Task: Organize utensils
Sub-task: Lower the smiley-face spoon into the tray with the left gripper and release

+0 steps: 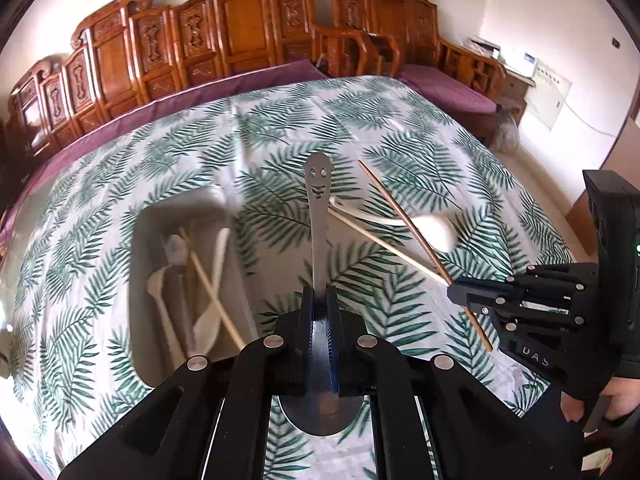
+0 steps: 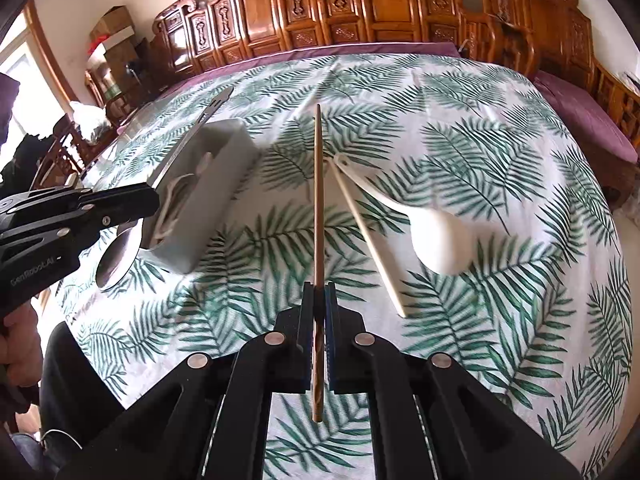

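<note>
My left gripper [image 1: 320, 294] is shut on a metal spoon [image 1: 318, 216] whose smiley-face handle points away and whose bowl hangs under the jaws. It hovers beside a grey tray [image 1: 136, 300] that holds white spoons and a pale chopstick. My right gripper [image 2: 319, 288] is shut on a brown chopstick [image 2: 318, 200], held above the cloth. A white chopstick [image 2: 368, 240] and a white ladle spoon [image 2: 440, 240] lie on the table. The right wrist view shows the left gripper [image 2: 154, 200] with the metal spoon [image 2: 196, 132] above the tray [image 2: 224, 200]. The right gripper [image 1: 452, 290] shows at the left wrist view's right side.
A leaf-print cloth [image 2: 480, 152] covers the table. Carved wooden benches [image 1: 240, 28] with purple cushions [image 1: 452, 92] stand behind it. A person's hand [image 1: 576, 400] holds the right gripper at the table's near edge. Boxes [image 2: 116, 36] are stacked at far left.
</note>
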Demonstrator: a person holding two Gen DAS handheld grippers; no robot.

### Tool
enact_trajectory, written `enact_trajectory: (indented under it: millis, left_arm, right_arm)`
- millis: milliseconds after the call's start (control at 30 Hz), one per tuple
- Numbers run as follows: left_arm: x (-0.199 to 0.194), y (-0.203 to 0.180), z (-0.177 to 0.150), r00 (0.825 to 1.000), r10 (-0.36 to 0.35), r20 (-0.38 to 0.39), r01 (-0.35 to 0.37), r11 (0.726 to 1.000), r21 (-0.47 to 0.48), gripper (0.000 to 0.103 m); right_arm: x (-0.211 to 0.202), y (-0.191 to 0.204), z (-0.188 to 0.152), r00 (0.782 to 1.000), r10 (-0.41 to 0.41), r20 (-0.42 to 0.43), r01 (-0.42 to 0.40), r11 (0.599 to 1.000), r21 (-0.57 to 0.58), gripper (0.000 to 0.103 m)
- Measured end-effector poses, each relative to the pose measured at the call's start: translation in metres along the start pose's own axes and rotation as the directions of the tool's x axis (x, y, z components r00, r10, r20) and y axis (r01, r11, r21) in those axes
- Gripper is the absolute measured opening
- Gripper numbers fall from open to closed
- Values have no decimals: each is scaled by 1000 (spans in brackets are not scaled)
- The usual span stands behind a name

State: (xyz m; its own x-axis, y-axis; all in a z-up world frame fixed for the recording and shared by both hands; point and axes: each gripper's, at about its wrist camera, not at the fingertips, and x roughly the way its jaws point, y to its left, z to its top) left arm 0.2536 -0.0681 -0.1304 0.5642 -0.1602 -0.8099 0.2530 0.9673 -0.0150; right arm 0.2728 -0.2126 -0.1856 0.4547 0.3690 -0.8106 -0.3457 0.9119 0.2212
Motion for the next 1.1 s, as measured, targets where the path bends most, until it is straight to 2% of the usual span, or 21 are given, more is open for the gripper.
enact_trajectory:
  millis: [567, 1100]
  left_arm:
    - [-3, 76, -4, 999, 47, 19, -45, 994, -102, 5]
    - [44, 124, 0, 997, 66, -45, -73, 982, -173, 5]
  right_arm:
    - [15, 53, 27, 999, 28, -16, -29, 997, -70, 6]
    - [30, 81, 55, 999, 45, -27, -48, 992, -117, 6]
